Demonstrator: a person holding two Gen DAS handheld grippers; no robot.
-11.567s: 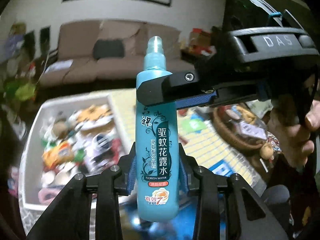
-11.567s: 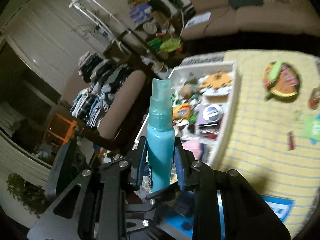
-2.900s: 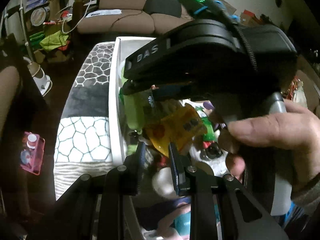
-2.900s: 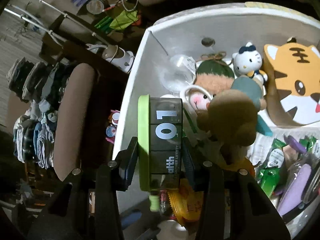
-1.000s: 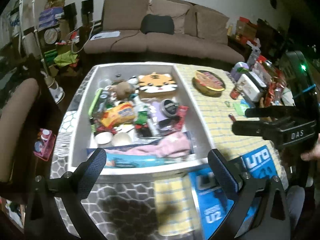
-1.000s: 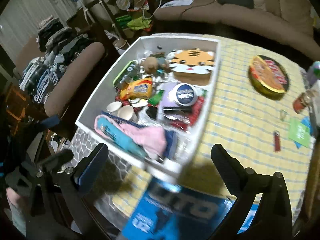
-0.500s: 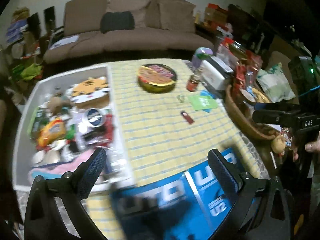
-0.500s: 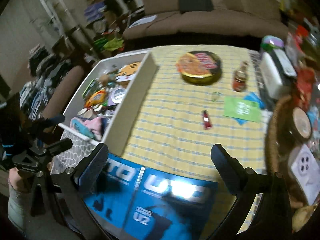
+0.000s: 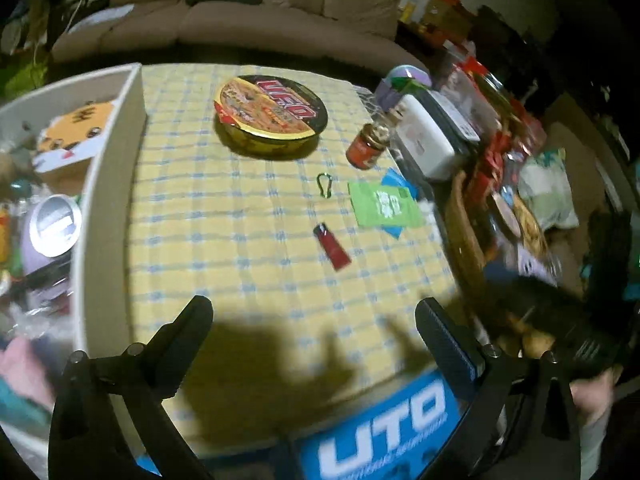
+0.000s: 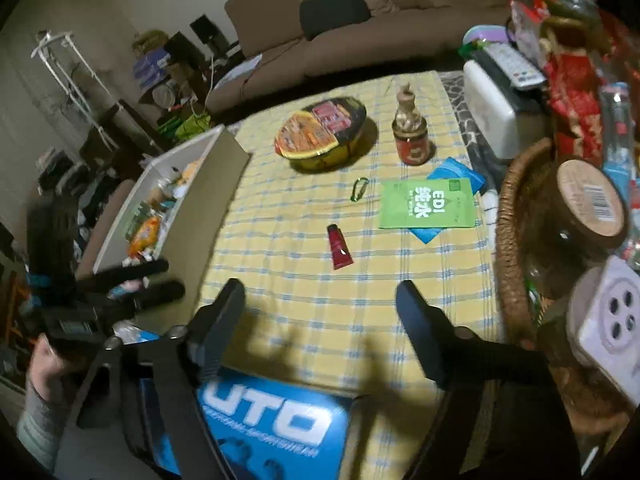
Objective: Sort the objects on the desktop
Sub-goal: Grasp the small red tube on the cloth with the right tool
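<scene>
A red tube (image 9: 332, 246) (image 10: 339, 246) lies in the middle of the yellow checked cloth (image 9: 224, 216). Beyond it are a green carabiner (image 9: 325, 185) (image 10: 359, 189), a green packet (image 9: 382, 204) (image 10: 426, 203), a small red jar (image 9: 366, 146) (image 10: 412, 136) and a noodle bowl (image 9: 272, 110) (image 10: 322, 132). My left gripper (image 9: 314, 320) is open wide over the cloth's near part. My right gripper (image 10: 320, 296) is open with its jaws closing. Neither has anything between its fingers. The white bin (image 9: 108, 168) (image 10: 200, 196), full of sorted items, stands at the left.
A blue box (image 9: 380, 412) (image 10: 264, 424) lies at the near edge under both grippers. A wicker basket (image 10: 508, 240) with jars, a white appliance (image 10: 492, 116) and packets crowd the right side. A sofa (image 10: 360, 28) stands behind the table.
Both views have swung from the white bin rightwards and lower onto the yellow cloth. The right gripper's fingers now stand closer together than half a second ago. The left gripper stays wide.
</scene>
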